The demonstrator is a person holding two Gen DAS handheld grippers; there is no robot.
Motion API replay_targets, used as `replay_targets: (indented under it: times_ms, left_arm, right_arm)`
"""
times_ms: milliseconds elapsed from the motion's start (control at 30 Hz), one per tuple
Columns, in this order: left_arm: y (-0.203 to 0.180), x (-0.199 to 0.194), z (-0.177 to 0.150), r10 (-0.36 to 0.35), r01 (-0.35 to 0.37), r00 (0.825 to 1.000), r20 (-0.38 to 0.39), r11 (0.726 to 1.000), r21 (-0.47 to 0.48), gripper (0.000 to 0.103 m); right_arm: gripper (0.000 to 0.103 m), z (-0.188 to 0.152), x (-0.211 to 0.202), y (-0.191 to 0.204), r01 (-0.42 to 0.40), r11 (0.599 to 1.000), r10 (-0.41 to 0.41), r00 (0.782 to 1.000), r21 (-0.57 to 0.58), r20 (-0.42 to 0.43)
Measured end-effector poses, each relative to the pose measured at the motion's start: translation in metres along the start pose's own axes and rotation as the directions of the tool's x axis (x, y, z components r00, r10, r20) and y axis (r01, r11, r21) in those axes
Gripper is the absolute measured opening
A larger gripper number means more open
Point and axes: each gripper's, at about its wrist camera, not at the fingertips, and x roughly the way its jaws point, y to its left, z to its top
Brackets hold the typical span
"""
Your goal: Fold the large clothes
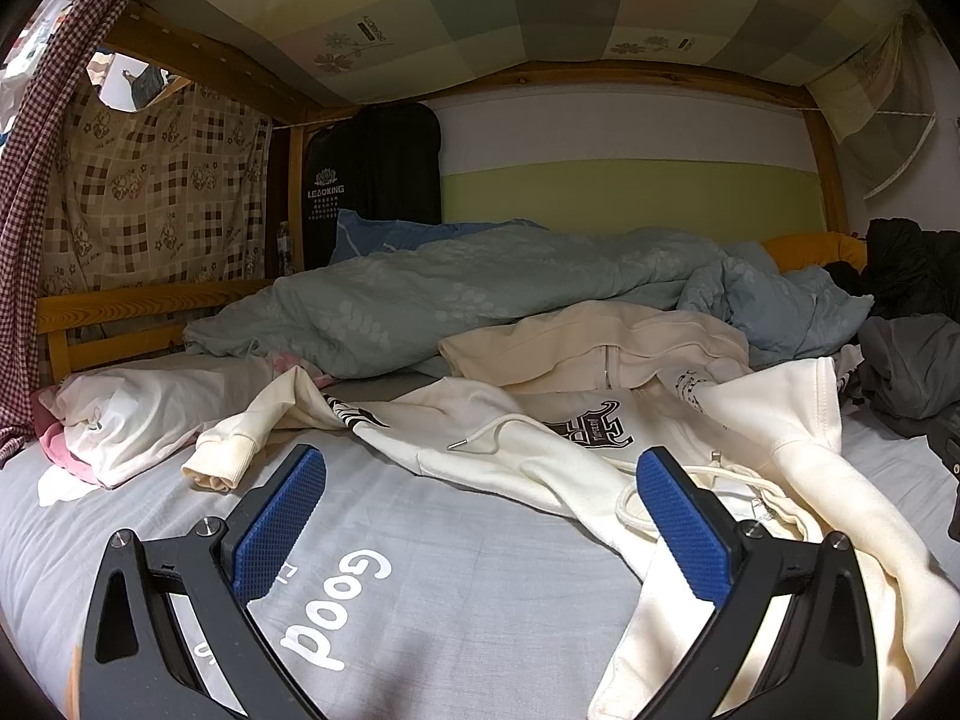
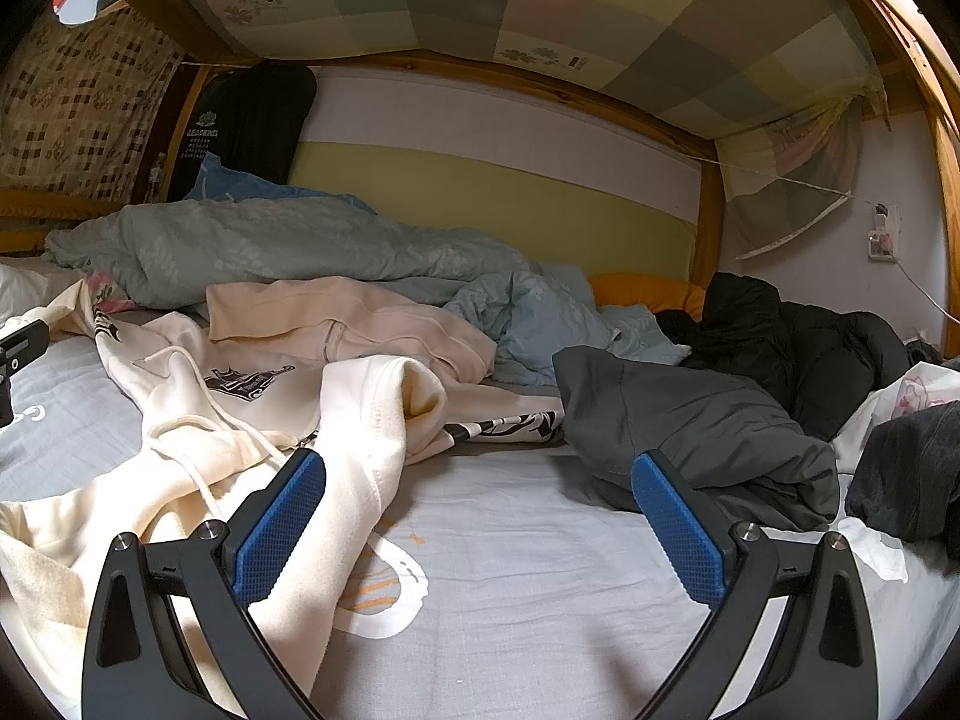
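Observation:
A cream hoodie (image 1: 540,450) with a black printed emblem and white drawstrings lies crumpled on the grey bed sheet (image 1: 450,570). One sleeve cuff (image 1: 219,459) stretches toward the left. My left gripper (image 1: 480,468) is open just above the sheet, its right finger over the hoodie's hem. In the right wrist view the same hoodie (image 2: 252,420) lies at left, and my right gripper (image 2: 477,474) is open with its left finger resting beside a fold of the cream fabric. Nothing sits between either pair of pads.
A beige zip garment (image 1: 600,342) and a grey-green duvet (image 1: 450,294) are heaped behind the hoodie. A dark grey garment (image 2: 690,426) and a black jacket (image 2: 810,348) lie at right. A white garment (image 1: 132,414) lies left. A wooden bed frame (image 1: 132,306) surrounds the bed.

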Motion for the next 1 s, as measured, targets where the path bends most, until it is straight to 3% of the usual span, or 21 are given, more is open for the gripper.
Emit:
replay_targets:
  times_ms: [100, 167, 233, 267, 300, 367, 433, 467, 500, 567, 600, 700, 833, 933, 1000]
  left_arm:
    - [0.000, 0.000, 0.000, 0.000, 0.000, 1.000, -0.002, 1.000, 0.000, 0.103]
    - [0.000, 0.000, 0.000, 0.000, 0.000, 1.000, -0.001, 1.000, -0.001, 0.103]
    - [0.000, 0.000, 0.000, -0.001, 0.001, 1.000, 0.000, 1.000, 0.000, 0.103]
    - [0.000, 0.000, 0.000, -0.001, 0.001, 1.000, 0.000, 1.000, 0.000, 0.103]
    - [0.000, 0.000, 0.000, 0.000, 0.000, 1.000, -0.001, 1.000, 0.001, 0.103]
    - [0.000, 0.000, 0.000, 0.001, -0.001, 1.000, -0.003, 1.000, 0.002, 0.103]
    - [0.001, 0.000, -0.001, 0.002, -0.002, 1.000, -0.001, 1.000, 0.004, 0.103]
    - [0.002, 0.000, -0.002, 0.001, -0.001, 1.000, 0.001, 1.000, 0.003, 0.103]
    - [0.003, -0.001, -0.002, 0.000, 0.000, 1.000, 0.004, 1.000, 0.001, 0.103]
    - [0.004, -0.001, -0.004, 0.000, 0.000, 1.000, 0.007, 1.000, -0.001, 0.103]
    - [0.005, -0.001, -0.004, 0.000, 0.000, 1.000, 0.006, 1.000, 0.000, 0.103]
    - [0.004, -0.001, -0.004, 0.003, -0.003, 1.000, -0.003, 1.000, 0.010, 0.103]
    - [0.000, -0.001, -0.004, 0.009, -0.009, 1.000, -0.004, 0.999, 0.030, 0.103]
    - [-0.002, -0.002, -0.003, 0.011, -0.011, 1.000, -0.005, 0.999, 0.047, 0.103]
    - [-0.005, -0.001, -0.003, 0.010, -0.009, 1.000, -0.010, 0.998, 0.061, 0.103]
  right_arm:
    - [0.103, 0.000, 0.002, -0.009, 0.000, 0.999, 0.000, 1.000, 0.034, -0.010]
    - [0.102, 0.004, 0.016, -0.024, -0.003, 0.999, 0.007, 0.994, 0.038, -0.110]
    - [0.081, 0.006, 0.042, -0.051, 0.091, 0.995, -0.095, 0.963, -0.028, -0.253]
    - [0.070, 0.007, 0.050, -0.068, 0.123, 0.992, -0.125, 0.951, -0.026, -0.284]
    - [0.070, 0.008, 0.059, -0.095, 0.145, 0.989, -0.138, 0.937, -0.001, -0.321]
    - [0.070, 0.006, 0.080, -0.157, 0.206, 0.978, -0.180, 0.890, 0.017, -0.418]
    - [0.070, 0.003, 0.094, -0.213, 0.323, 0.946, -0.296, 0.850, -0.012, -0.436]
    - [0.070, -0.002, 0.103, -0.243, 0.376, 0.926, -0.351, 0.818, -0.037, -0.455]
    - [0.070, -0.007, 0.115, -0.269, 0.401, 0.914, -0.377, 0.785, -0.062, -0.492]
    - [0.070, -0.021, 0.135, -0.313, 0.421, 0.904, -0.391, 0.737, -0.079, -0.551]
    - [0.071, -0.028, 0.142, -0.330, 0.406, 0.912, -0.364, 0.736, -0.059, -0.571]
    - [0.071, -0.036, 0.148, -0.350, 0.345, 0.938, -0.269, 0.785, 0.033, -0.559]
    - [0.063, -0.043, 0.141, -0.347, 0.255, 0.967, -0.207, 0.793, 0.004, -0.573]
    - [0.052, -0.054, 0.141, -0.350, 0.116, 0.977, 0.013, 0.804, 0.179, -0.594]
    - [0.051, -0.052, 0.147, -0.339, 0.131, 0.988, -0.058, 0.811, 0.085, -0.582]
